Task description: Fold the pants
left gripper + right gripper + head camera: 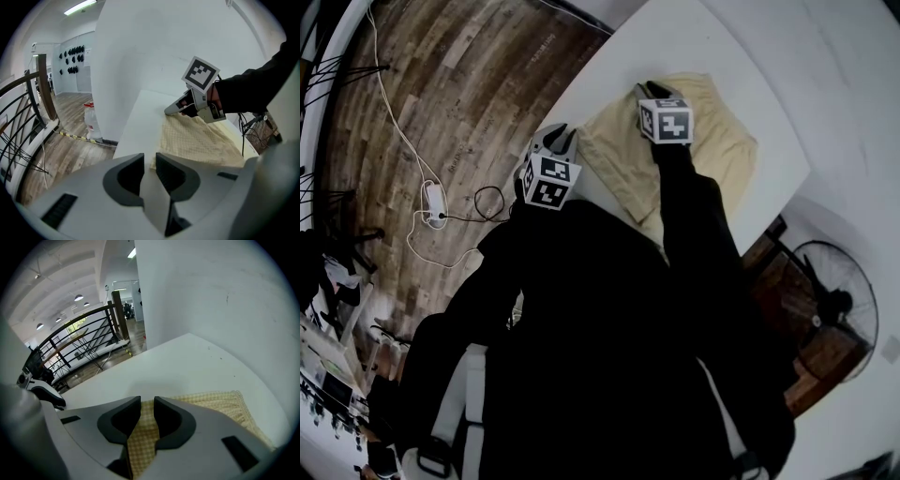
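1. white flat-topped desk (694,37): carries the work. wooden plank floor (441,84) lies beyond its left edge. no container shows on the desk.

2. pale yellow checked fabric pants (712,141): lie flat on the desk as a partly folded bundle. in the left gripper view the pants (197,140) run away from the near corner toward the far end, so the long axis appears to lie roughly along the line between the two tools.

3. right hand-held gripper (649,91): at the far end of the bundle. in the right gripper view its jaws (147,401) are closed on a strip of the checked fabric (220,401), which fills the gap between them.

4. left hand-held gripper (560,134): near the desk's left edge, just beside the near corner of the pants. its jaws (150,157) stand slightly apart with only bare desk seen between them; it holds nothing.

5. governing relation: the pants lie ahead and to the right of the left hand-held gripper, their near corner just past its jaw tips. the left tool is the nearer one to this free corner; a short advance would likely bring it between the jaws.
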Action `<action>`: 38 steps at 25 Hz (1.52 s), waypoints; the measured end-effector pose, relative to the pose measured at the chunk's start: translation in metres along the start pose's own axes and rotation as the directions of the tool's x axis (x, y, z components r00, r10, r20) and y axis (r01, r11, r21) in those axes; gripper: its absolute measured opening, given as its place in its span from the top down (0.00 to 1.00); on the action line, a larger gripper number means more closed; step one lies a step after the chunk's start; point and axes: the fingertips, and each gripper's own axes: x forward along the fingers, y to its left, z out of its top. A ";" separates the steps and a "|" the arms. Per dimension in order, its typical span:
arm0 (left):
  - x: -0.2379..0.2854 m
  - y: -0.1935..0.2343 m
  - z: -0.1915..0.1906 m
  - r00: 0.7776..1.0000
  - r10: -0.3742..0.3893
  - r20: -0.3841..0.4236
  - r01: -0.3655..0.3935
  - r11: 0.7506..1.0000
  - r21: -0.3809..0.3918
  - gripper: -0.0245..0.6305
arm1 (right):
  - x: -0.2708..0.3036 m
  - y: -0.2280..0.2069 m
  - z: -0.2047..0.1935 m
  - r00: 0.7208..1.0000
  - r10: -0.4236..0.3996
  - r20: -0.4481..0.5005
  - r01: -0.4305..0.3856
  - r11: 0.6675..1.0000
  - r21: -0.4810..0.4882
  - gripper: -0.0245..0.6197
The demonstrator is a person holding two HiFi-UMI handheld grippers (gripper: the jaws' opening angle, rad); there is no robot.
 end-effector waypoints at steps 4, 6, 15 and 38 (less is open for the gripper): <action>0.004 0.003 0.000 1.000 0.002 -0.011 -0.002 1.000 0.013 0.87 | 0.000 -0.001 0.005 1.000 -0.013 -0.012 0.012 1.000 -0.024 0.84; 0.005 0.006 -0.002 1.000 0.000 -0.021 0.001 1.000 0.015 0.87 | 0.003 0.000 0.006 1.000 -0.005 -0.015 0.004 0.999 -0.033 0.90; -0.010 -0.003 0.011 0.999 -0.034 -0.019 0.034 0.999 -0.020 0.94 | -0.006 0.000 0.006 1.000 0.021 0.017 -0.021 1.000 -0.023 0.95; -0.083 -0.105 0.066 0.992 -0.113 0.057 0.109 0.992 0.067 0.94 | -0.110 -0.038 0.006 0.960 0.063 0.274 -0.114 0.978 0.173 0.95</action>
